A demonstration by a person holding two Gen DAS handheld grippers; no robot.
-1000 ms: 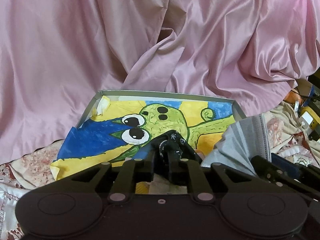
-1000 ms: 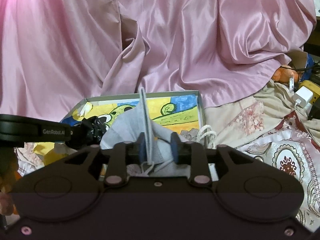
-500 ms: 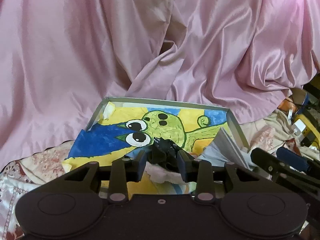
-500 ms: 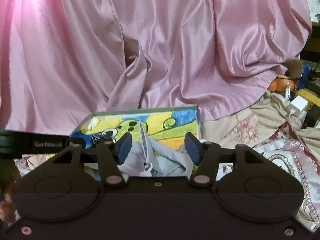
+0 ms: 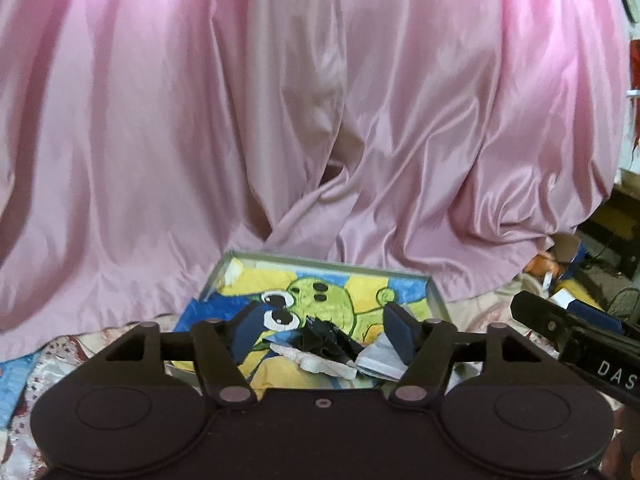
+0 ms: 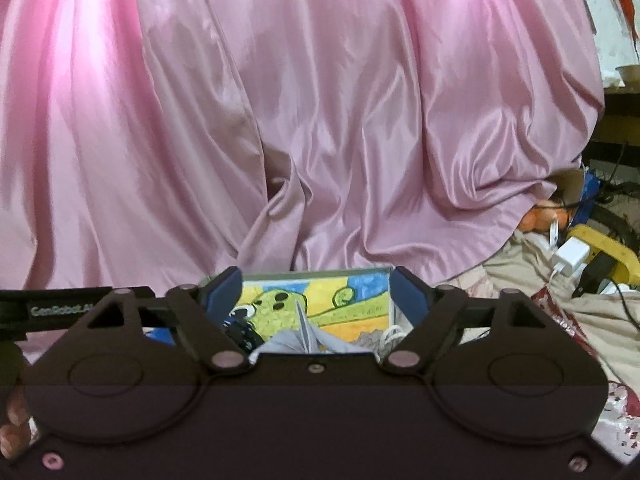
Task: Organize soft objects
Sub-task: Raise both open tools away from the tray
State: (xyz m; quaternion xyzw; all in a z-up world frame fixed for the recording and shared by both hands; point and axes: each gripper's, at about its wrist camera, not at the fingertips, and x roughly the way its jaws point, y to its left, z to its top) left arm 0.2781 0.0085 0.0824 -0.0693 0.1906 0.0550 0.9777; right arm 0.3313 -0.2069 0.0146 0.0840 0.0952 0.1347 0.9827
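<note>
Pink satin drape (image 5: 280, 120) fills the far background. Below it lies a shallow tray (image 5: 436, 300) lined with a green cartoon drawing. Inside, near its front edge, rest a grey cloth (image 6: 288, 340) and a black cloth (image 5: 320, 340). Left tool (image 5: 322, 330) and right tool (image 6: 314, 294) are both opening, jaws apart, gripping nothing.

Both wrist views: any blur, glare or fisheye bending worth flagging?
Left wrist: pink satin curtain softly blurred, bright sheen at top, corners vignetted black. Right wrist: same curtain smeared, glare upper left; the tray stays readable; edges bow.
</note>
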